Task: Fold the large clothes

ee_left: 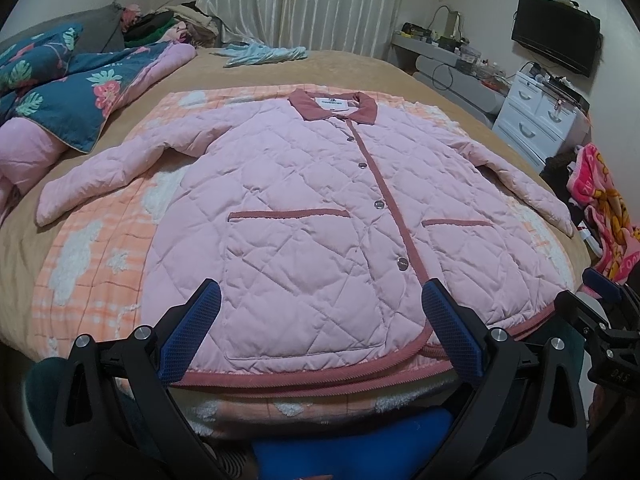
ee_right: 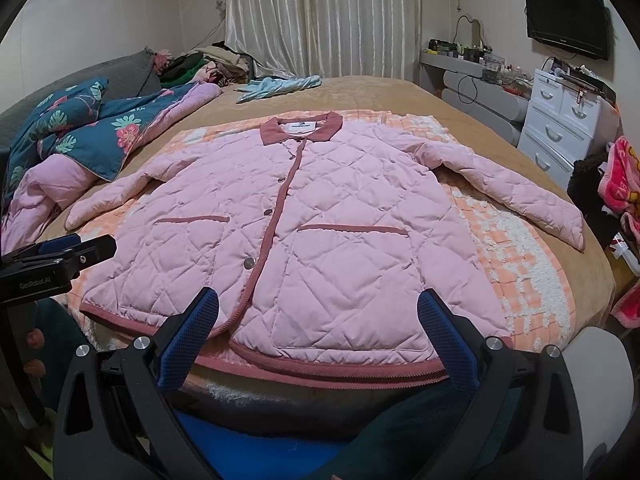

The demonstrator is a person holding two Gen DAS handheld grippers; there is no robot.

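A pink quilted jacket [ee_left: 320, 208] with a dark pink collar and trim lies flat, front up and buttoned, sleeves spread out, on an orange checked blanket [ee_left: 100, 248] on the bed. It also shows in the right wrist view [ee_right: 320, 216]. My left gripper [ee_left: 320, 292] is open and empty, hovering near the jacket's bottom hem. My right gripper [ee_right: 318, 296] is open and empty, also near the hem, further right. The right gripper shows at the left wrist view's right edge [ee_left: 600, 312]; the left gripper shows at the right wrist view's left edge [ee_right: 60, 256].
The bed has a tan cover [ee_left: 360, 68]. A blue floral quilt [ee_left: 72, 84] lies bunched at the left. A light blue garment [ee_left: 260, 54] lies at the far end. A white drawer unit [ee_left: 536, 116] and a pink printed cloth [ee_left: 604, 208] stand at the right.
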